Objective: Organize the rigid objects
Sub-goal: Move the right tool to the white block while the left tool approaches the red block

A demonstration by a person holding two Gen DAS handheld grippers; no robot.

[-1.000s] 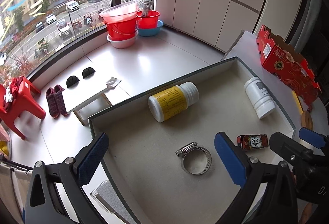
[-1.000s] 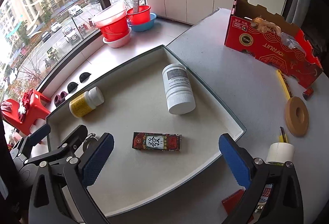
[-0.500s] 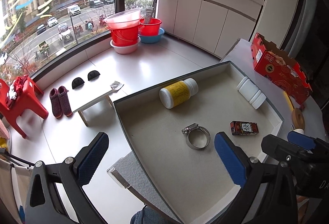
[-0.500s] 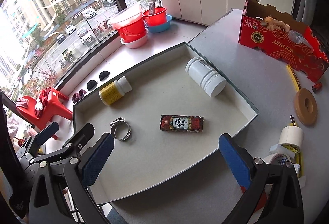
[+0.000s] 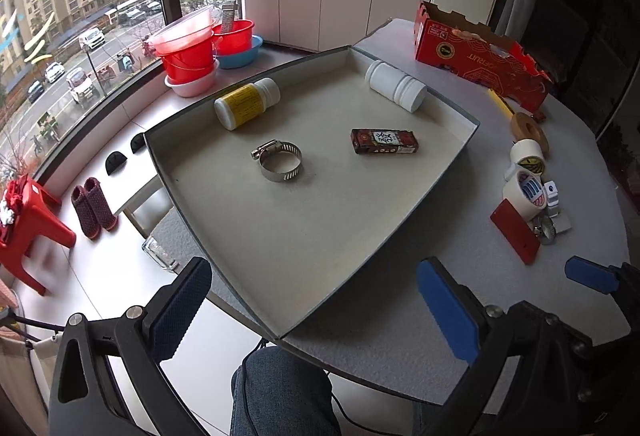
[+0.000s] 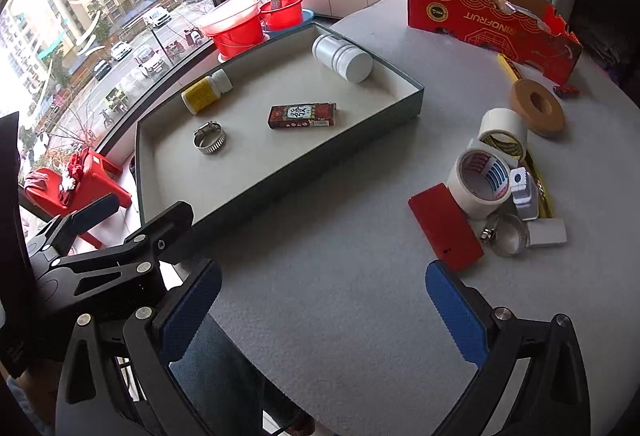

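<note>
Hovering with fingers spread wide and empty, the left tool (image 5: 312, 312) hangs over the near corner of a shallow grey tray (image 5: 440, 180) on the table (image 6: 340, 256), while the right tool (image 6: 320, 308), equally wide and touching nothing, sits above bare tabletop. Ahead of both, inside the tray, lie a hose clamp (image 5: 280, 160), a red mahjong box (image 5: 384, 141), a yellow-labelled bottle (image 5: 246, 102) and a white bottle (image 5: 396, 86). Right of the right tool, a red card (image 6: 446, 226), tape rolls (image 6: 482, 176) and a second clamp (image 6: 506, 234) cluster together.
</note>
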